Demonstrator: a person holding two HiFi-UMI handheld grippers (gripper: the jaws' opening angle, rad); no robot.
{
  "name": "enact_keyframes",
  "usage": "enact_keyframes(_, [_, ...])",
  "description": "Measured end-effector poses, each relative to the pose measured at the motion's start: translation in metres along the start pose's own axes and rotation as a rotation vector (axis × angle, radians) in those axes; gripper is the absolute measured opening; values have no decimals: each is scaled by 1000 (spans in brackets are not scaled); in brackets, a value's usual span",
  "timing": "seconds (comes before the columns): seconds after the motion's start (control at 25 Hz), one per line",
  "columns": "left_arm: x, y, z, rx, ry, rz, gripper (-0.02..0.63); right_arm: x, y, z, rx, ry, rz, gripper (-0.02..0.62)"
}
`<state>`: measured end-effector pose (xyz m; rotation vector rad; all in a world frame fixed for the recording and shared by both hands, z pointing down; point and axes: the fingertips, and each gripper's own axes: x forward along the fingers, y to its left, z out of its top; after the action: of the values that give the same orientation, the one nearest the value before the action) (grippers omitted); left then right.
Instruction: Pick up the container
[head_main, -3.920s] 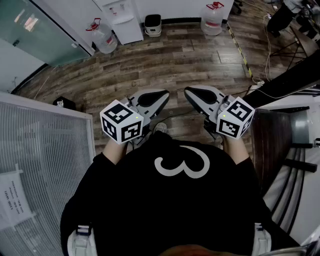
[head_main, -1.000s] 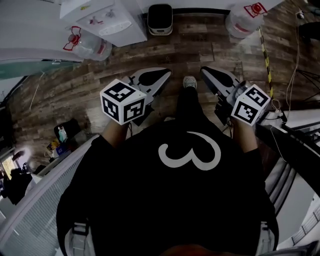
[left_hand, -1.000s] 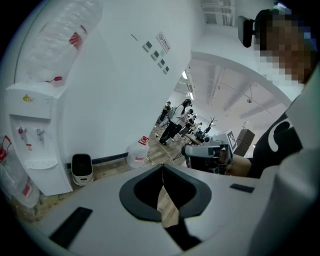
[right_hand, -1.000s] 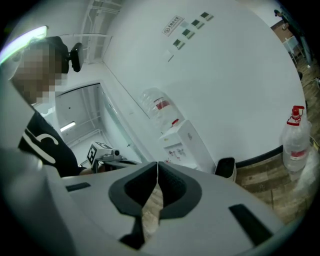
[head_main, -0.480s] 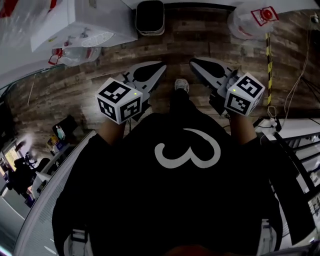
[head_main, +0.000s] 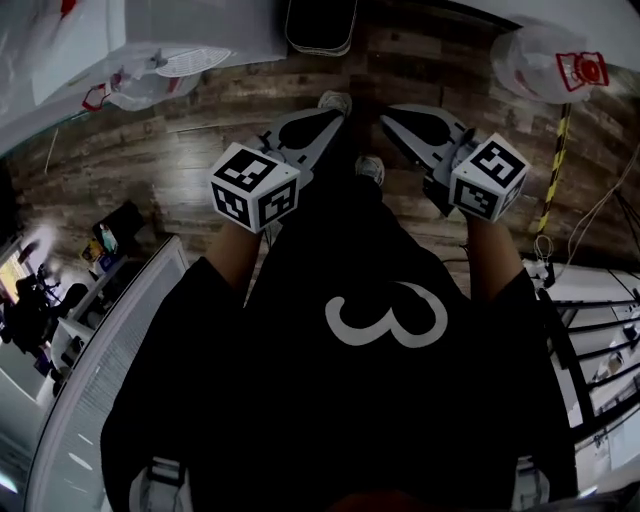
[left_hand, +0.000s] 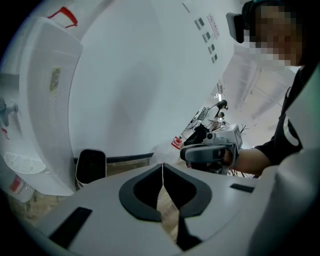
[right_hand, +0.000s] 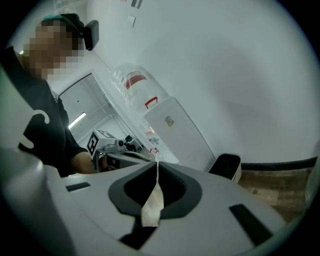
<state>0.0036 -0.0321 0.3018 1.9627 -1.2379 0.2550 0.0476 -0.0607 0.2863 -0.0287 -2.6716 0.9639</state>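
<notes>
I hold both grippers side by side in front of my chest, above a wooden floor. My left gripper (head_main: 337, 114) is shut and empty, its jaws meeting in a thin seam in the left gripper view (left_hand: 162, 165). My right gripper (head_main: 386, 111) is also shut with nothing in it (right_hand: 157, 164). A small black bin (head_main: 320, 26) stands on the floor by the white wall, straight ahead of both grippers (left_hand: 90, 165) (right_hand: 225, 166). I cannot single out any other container.
A white water dispenser (head_main: 165, 35) stands left of the bin, with a water bottle (head_main: 135, 92) lying beside it. Another water bottle (head_main: 548, 60) is at the right. A white partition (head_main: 95, 380) lies to my left, metal racking (head_main: 600, 335) to my right.
The view has swung and I have stepped toward the wall: bin and dispenser now sit at the top edge. Both grippers stay shut and side by side.
</notes>
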Motion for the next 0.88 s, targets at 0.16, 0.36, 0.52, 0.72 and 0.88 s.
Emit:
enact_keyframes(0.16, [24,53,-19,-1,11,35,18,33,-44,-23,-11,47,3,28])
enact_keyframes(0.36, [62,117,-49,18,48,58,20,72,-107,-62,19,86,-13,28])
enact_keyframes(0.52, [103,177,-89,84,171,90,18,106,-168,-105,43,149,-56,28])
enact_keyframes(0.72, [140,240,-131,118,244,112,20,145,-230,-149,13,222,-93,32])
enact_keyframes(0.88, [154,287,-165,141,296,131,20,175,-282,-184,61,246,-152,94])
